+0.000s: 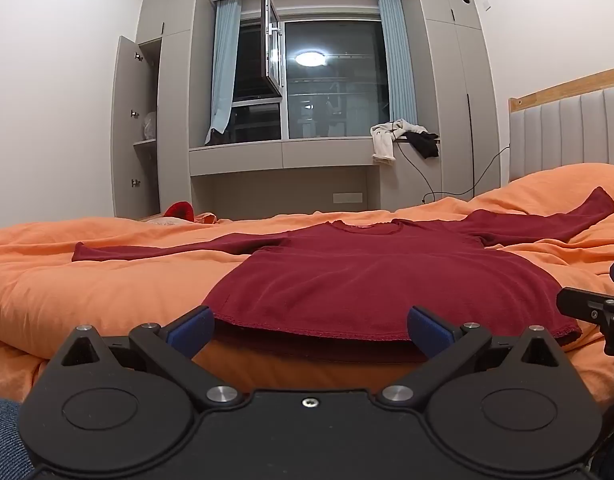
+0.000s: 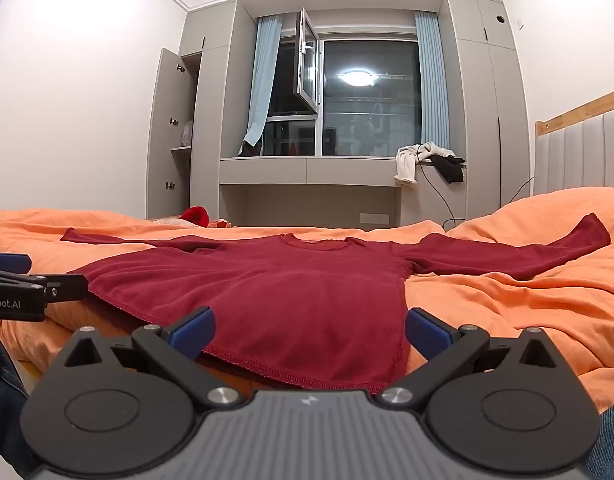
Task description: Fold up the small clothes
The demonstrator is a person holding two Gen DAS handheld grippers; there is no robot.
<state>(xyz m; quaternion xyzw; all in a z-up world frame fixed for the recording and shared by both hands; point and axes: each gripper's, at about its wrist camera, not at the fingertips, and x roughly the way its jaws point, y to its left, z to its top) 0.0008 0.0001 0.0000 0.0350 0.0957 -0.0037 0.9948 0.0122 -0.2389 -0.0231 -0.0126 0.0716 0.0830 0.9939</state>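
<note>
The red long-sleeved shirt [image 1: 347, 276] lies flat on the orange duvet [image 1: 107, 280] of the bed, hem toward the near edge, neckline toward the far edge, both sleeves spread outward to the sides.

Left claw [image 1: 310, 330]: jaws spread wide, holding nothing. Its blue pads [image 1: 191, 330] sit just short of the hem, one near the hem's left corner and one near the hem's right part. The hem hangs slightly over the near edge of the bed between them.

Right claw [image 2: 309, 330]: jaws likewise spread wide and empty. It faces the right half of the hem; the shirt's lower right corner lies between the fingers, close to the claw body. Contact with the fabric cannot be determined.

View differences:
- The left wrist view shows the right claw [image 1: 599, 312] as a black part at the right margin, just beside the hem's right corner.
- The right wrist view shows the left claw [image 2: 27, 288] at the left margin, beside the hem's left corner, with partial lettering on its housing.
- Both views show a window [image 2: 367, 100] beyond the far edge of the bed and clothes [image 2: 423, 160] draped on the sill.
</note>
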